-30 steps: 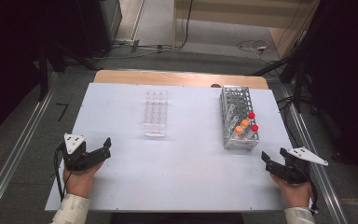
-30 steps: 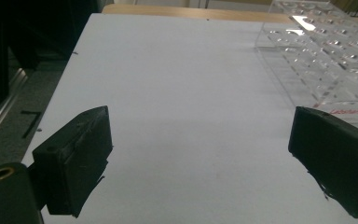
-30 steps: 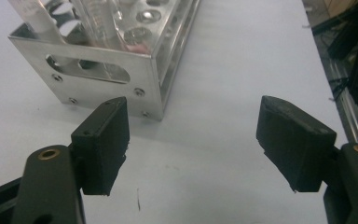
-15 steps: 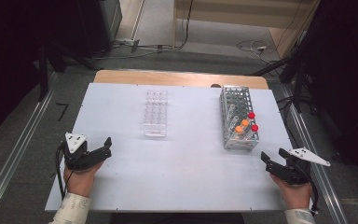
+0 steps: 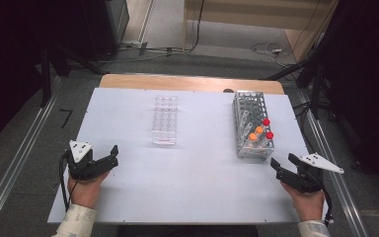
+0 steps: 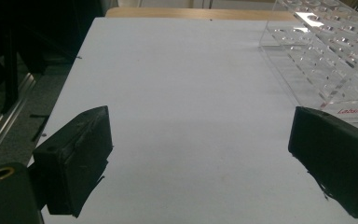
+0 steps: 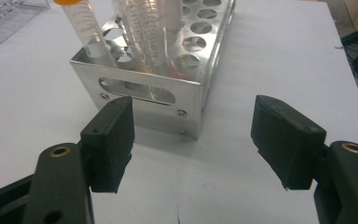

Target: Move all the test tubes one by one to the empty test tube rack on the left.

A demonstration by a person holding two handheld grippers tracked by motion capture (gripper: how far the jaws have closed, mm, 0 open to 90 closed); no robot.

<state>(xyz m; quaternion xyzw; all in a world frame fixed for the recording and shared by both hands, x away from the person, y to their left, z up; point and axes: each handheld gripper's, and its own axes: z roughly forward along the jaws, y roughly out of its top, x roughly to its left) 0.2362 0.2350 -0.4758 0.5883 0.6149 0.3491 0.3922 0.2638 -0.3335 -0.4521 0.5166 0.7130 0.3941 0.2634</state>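
Metal rack [image 7: 161,95] near right tongs [image 7: 193,140] – closing slightly, empty; left tongs [image 6: 200,154] agape – Labshark label close-up.

Silver metal rack [image 5: 251,129], orange and red tube caps [image 5: 259,130], white table [image 5: 192,173], clear rack [image 5: 165,119]

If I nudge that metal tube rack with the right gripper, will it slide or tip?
Probably slides: the metal rack sits flat and long on the smooth white table. It looks stiff, likely light since mostly holes. The capped tubes stand tall at the near end, so a high push may rattle them.
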